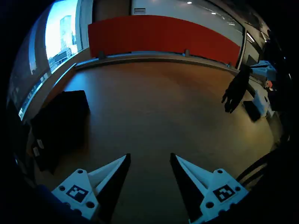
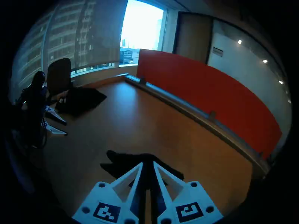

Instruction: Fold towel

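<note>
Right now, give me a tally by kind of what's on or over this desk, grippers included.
Grippers: 2 (left gripper, right gripper)
Dark towel: 1
Black bundle: 1
Red divider: 1
Total: 5

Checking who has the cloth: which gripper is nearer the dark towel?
Right. The right gripper is on the dark towel, its fingers closed on the cloth. The left gripper is open over the bare table, far off to one side of the towel.
</note>
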